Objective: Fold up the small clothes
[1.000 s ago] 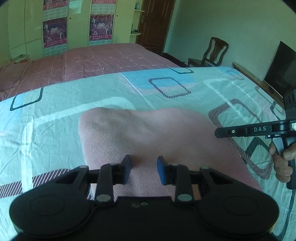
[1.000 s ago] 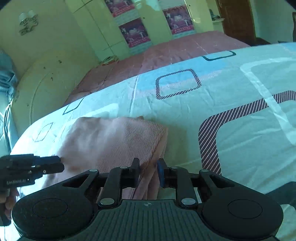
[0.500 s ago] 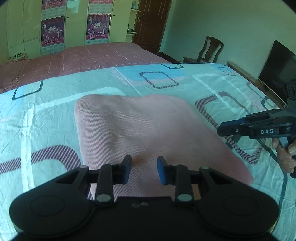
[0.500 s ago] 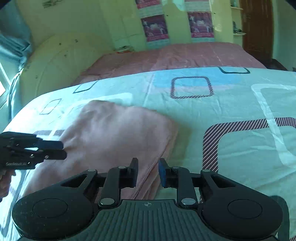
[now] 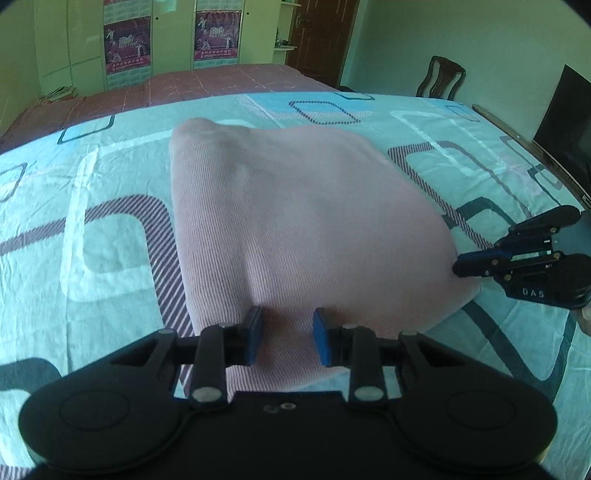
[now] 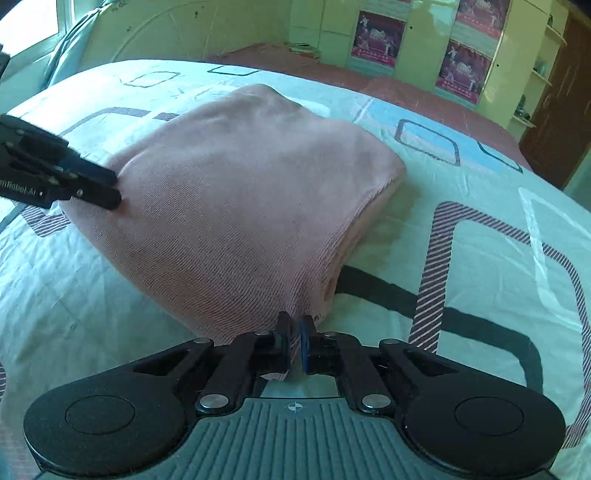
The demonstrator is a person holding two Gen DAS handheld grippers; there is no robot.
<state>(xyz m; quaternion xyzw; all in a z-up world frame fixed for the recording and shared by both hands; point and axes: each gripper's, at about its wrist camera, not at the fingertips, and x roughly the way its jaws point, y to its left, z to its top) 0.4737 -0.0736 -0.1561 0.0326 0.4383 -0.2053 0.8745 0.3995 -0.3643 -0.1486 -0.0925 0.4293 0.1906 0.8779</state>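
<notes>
Left wrist view first: the pink garment (image 5: 303,221) fills the middle of the frame, folded into a broad slab on the patterned turquoise bedsheet (image 5: 110,206). Its near edge runs down to the bottom centre, right between the blue pads of the left gripper (image 5: 287,338). Those jaws stand apart with the cloth lying in the gap; whether the pads press on it cannot be told from here. Over at the right edge, the right gripper (image 5: 460,266) comes in sideways, its black tip touching the garment's right corner, jaws together. At the far right edge a bit of a hand (image 5: 584,321) peeks in under that tool. In the background, a maroon bedspread (image 5: 207,88) at upper left, posters (image 5: 127,48) on the pale green wardrobe doors, a wooden chair (image 5: 441,81) at upper right and a dark screen (image 5: 565,110) along the right side.

Now the right wrist view: the garment (image 6: 240,199) sits centre-left, a thick stack with layered edges showing along its right side. Its nearest corner drops to bottom centre, and there the right gripper (image 6: 294,345) is pinched on it, the pads nearly together with a thin fold of pink fabric between them. At the left edge, the left gripper (image 6: 110,188) reaches in, its dark fingertips against the garment's left edge. The bedsheet (image 6: 480,258) spreads around everything, striped squares across the right half. The posters (image 6: 376,35) hang at the upper right, with a brown door (image 6: 565,110) at the far right.
</notes>
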